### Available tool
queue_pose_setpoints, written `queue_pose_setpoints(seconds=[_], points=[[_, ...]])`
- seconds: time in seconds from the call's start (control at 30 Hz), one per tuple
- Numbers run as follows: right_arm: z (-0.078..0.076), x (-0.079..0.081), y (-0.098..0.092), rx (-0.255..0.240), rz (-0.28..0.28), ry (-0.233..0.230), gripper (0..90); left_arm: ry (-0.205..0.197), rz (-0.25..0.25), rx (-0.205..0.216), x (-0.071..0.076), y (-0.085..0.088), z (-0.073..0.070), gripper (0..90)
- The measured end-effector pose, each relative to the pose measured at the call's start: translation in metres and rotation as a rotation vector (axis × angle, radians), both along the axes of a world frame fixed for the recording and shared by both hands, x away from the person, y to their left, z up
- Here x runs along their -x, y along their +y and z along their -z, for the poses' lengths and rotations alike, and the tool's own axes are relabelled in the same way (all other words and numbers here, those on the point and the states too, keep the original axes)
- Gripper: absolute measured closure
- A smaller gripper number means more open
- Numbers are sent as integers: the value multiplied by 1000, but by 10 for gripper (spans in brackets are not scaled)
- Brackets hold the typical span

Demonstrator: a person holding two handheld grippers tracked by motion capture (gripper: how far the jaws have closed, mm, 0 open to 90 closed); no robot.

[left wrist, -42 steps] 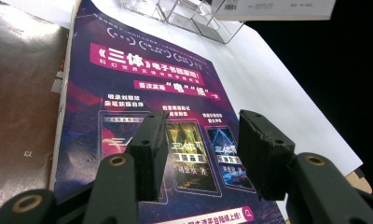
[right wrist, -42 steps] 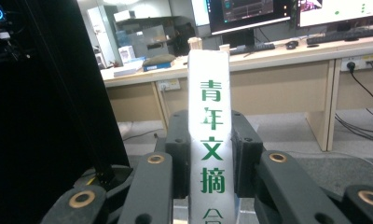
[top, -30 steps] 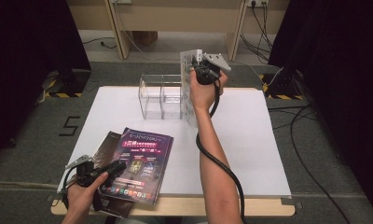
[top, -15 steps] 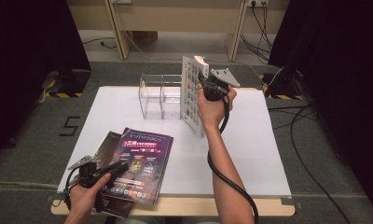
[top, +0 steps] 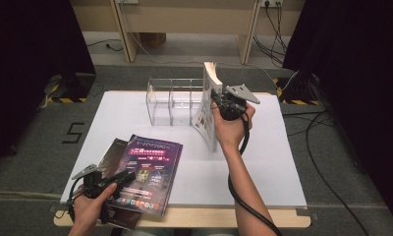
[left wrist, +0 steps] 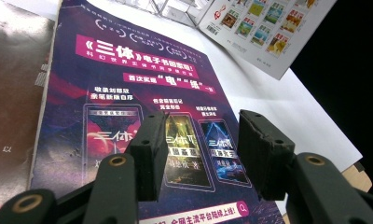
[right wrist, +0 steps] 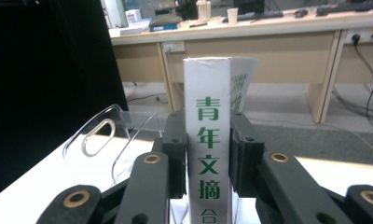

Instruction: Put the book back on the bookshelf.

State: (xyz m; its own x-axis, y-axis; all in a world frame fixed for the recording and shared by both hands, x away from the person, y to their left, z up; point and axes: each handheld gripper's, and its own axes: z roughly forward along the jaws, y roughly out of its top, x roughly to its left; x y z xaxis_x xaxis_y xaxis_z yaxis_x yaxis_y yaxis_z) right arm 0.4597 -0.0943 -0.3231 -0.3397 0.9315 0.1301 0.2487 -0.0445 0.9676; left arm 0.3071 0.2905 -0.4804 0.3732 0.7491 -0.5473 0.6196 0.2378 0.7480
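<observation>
1. The left gripper [top: 117, 178] rests with its jaws apart over the purple magazine [top: 148, 173], near the front of the clear rack [top: 172, 101].
2. The right gripper [right wrist: 207, 154] clamps the white book [top: 207, 105] upright, just right of the rack; its jaws have just been easing slightly.

I see a thick white book [top: 208, 110] held upright above the table [top: 283, 167], just off the right end of the clear acrylic rack [top: 172, 101] at the far edge. Its white spine [right wrist: 207, 154] carries green characters. A purple magazine [top: 148, 173] lies flat, face up, at the near left corner, overlapping a darker magazine [top: 112, 150] beneath.
</observation>
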Motion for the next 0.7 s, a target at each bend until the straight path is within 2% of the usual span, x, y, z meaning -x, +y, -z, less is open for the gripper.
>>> queue_pose_setpoints(seconds=[0.1, 0.27, 0.47, 0.5, 0.7], points=[[1, 6, -5, -17, -12, 32, 709, -1, 5, -2, 0, 0, 0, 520], [3, 16, -12, 1, -28, 77, 687, 0, 8, -5, 0, -2, 0, 520], [7, 28, -15, 29, -19, 93, 670, -3, 12, -7, 1, -3, 0, 520], [9, 30, -16, 46, -6, 90, 663, -2, 12, -6, 1, -4, 0, 520], [9, 31, -19, 74, -2, 90, 663, -4, 12, -5, 1, -3, 0, 520]])
